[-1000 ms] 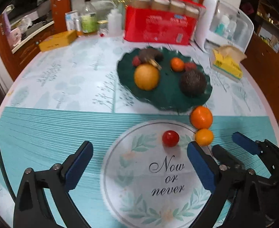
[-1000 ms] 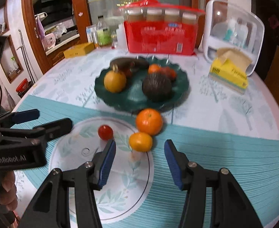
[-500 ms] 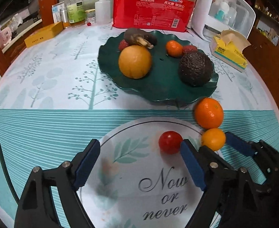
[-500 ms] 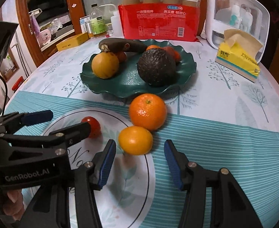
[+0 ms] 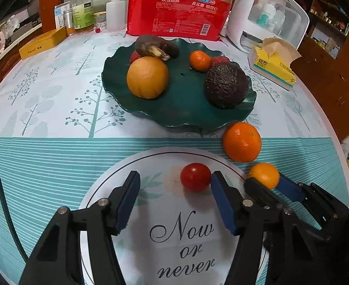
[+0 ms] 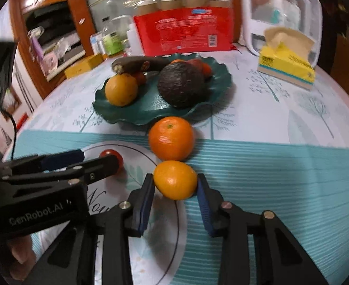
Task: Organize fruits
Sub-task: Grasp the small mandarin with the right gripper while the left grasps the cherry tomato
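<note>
Here, in the left wrist view, the left claw [image 5: 174,187] hangs low over the round "Now or never" print on the tabletop [image 5: 43,109]. Its jaws have just been closing but stand apart: the tomato [image 5: 195,177] lies just beyond the tips, right by the right-hand pad, not pressed from both sides. At the lower right the right claw [image 5: 268,184] has the small orange [image 5: 264,174] between its tips. A bigger orange [image 5: 242,141] sits on the cloth just behind it, near the rim of the green plate [image 5: 181,111]. On the plate are a yellow-orange fruit [image 5: 147,77], an avocado [image 5: 226,84], a small mandarin [image 5: 199,60], a dark banana [image 5: 156,46] and some red fruits. A tissue box [image 5: 273,67] stands to the right.

In the right wrist view, the right claw [image 6: 175,185] has just been closing, and both blue pads now touch the small orange [image 6: 175,180], gripping it as it rests on the tabletop. The bigger orange [image 6: 171,138] touches it from behind. The left claw [image 6: 96,158] reaches in from the left, with the tomato [image 6: 111,155] partly hidden behind its nearer finger. A fingertip shows at the lower left edge.
</note>
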